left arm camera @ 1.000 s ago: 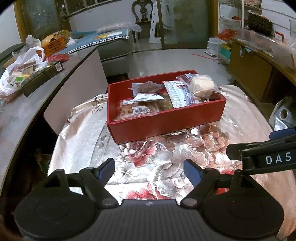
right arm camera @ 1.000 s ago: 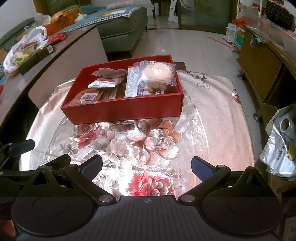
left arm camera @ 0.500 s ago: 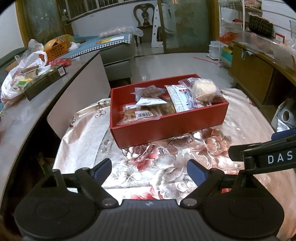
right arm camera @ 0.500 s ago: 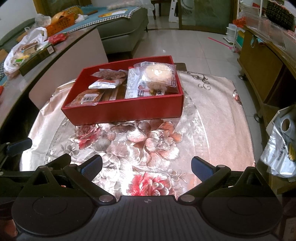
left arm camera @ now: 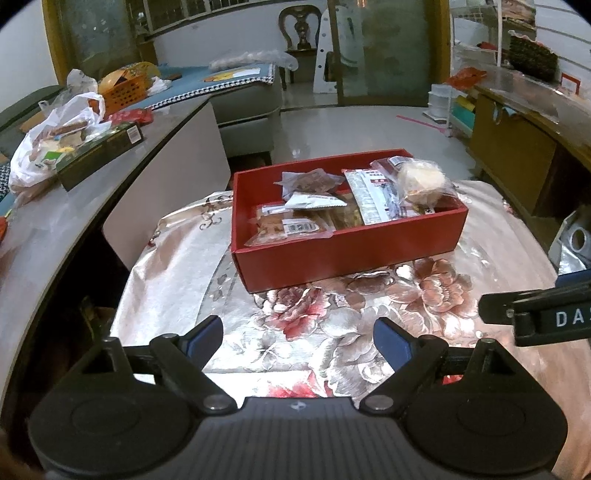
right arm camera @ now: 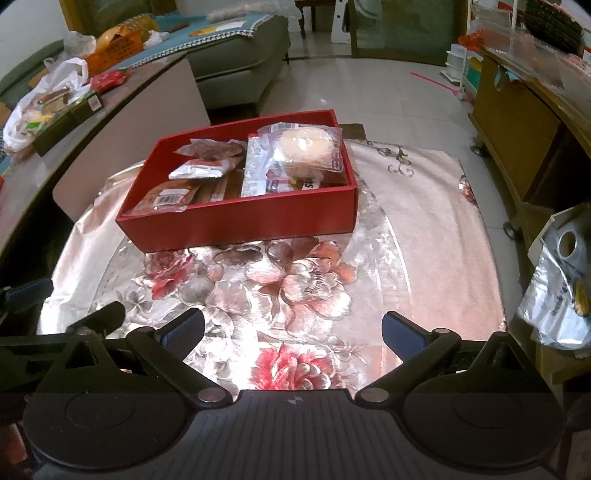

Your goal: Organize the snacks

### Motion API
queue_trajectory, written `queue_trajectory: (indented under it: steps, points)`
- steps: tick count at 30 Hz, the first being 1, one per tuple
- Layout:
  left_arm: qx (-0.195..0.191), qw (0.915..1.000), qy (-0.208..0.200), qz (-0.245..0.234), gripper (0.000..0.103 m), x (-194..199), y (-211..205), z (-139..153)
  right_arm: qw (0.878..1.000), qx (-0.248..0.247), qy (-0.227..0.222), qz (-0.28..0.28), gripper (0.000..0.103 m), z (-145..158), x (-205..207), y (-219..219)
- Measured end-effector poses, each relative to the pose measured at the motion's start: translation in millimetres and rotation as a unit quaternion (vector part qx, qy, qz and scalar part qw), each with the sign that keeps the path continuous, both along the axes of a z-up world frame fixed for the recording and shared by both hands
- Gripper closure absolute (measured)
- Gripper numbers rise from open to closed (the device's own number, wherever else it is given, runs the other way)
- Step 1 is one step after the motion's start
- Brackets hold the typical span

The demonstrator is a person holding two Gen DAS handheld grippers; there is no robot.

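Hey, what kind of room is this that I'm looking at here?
Most likely a home living room: a grey sofa and a carved wooden chair stand at the back, and the red snack box sits on a table with a floral cloth.

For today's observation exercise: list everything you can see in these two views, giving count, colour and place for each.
box: one, red, on the floral cloth
snack packets: several, clear and white wrappers, inside the box
round cake packet: one, pale, box's right end
tablecloth: one, pink floral, over the table
orange basket: one, far left
white bag: one, left counter
dark carton: one, left counter
left claw: black, blue pads, open
right claw: black, blue pads, open
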State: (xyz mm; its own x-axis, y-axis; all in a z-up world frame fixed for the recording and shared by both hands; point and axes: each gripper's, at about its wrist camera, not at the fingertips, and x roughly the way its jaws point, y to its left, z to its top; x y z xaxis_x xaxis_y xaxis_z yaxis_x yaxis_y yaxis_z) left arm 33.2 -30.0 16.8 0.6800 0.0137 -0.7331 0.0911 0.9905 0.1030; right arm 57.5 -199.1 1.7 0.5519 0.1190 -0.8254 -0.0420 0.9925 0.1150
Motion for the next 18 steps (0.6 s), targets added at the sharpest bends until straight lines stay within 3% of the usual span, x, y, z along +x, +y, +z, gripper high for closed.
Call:
queue_trajectory:
  steps: [18]
  points:
    - [-0.015, 0.9998, 0.008, -0.003, 0.019, 1.0, 1.6, -2.2, 1.000, -0.001, 0.002, 0.001, 0.000, -0.7, 0.5, -1.2]
